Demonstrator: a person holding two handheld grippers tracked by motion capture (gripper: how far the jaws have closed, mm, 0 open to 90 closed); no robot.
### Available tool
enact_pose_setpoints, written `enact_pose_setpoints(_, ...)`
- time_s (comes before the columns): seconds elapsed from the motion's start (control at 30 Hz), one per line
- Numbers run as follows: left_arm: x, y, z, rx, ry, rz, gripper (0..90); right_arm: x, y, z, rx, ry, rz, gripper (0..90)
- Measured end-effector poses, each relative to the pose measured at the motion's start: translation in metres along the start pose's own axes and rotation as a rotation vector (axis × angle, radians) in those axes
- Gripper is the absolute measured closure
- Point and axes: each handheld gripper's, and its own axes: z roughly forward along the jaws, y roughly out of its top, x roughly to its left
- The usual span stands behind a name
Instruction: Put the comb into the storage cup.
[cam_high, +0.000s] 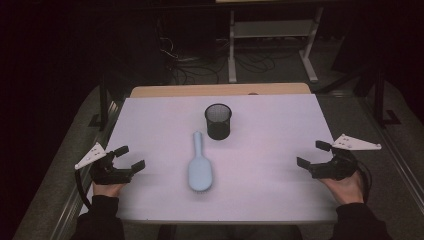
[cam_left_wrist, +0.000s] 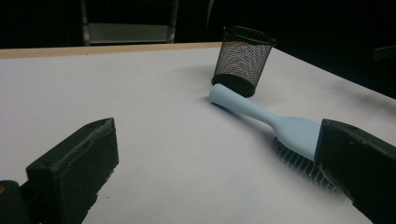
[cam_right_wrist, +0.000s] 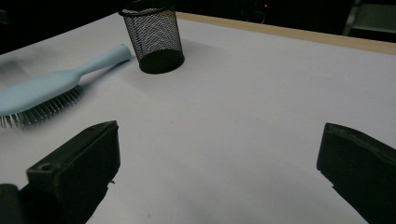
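A light blue hairbrush (cam_high: 199, 165) (cam_left_wrist: 273, 120) (cam_right_wrist: 51, 87) lies bristles down near the middle of the white table top (cam_high: 270, 135), its handle pointing toward a black mesh cup (cam_high: 218, 121) (cam_left_wrist: 242, 60) (cam_right_wrist: 155, 41) that stands upright just beyond it. My left gripper (cam_high: 129, 157) (cam_left_wrist: 210, 186) rests open at the table's left edge, a short way left of the brush. At the right edge my right gripper (cam_high: 313, 153) (cam_right_wrist: 215, 182) is open too, with nothing between its jaws.
A wooden strip (cam_high: 220, 90) borders the table's far edge. Beyond it, on the dark floor, stand a white metal frame (cam_high: 272, 35) and loose cables (cam_high: 195, 67). Bare table surface lies between the brush and the right gripper.
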Motion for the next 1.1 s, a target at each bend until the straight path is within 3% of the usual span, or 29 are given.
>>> enact_pose_setpoints(0.83,-0.005,0.008,-0.005,0.009,0.011,0.027,0.0,0.002,-0.001,0.001,0.008,-0.007,-0.021,0.0)
enact_pose_setpoints(1.1,-0.007,0.015,-0.002,0.040,0.004,0.051,0.0,0.002,-0.001,0.002,0.016,-0.005,-0.024,0.0)
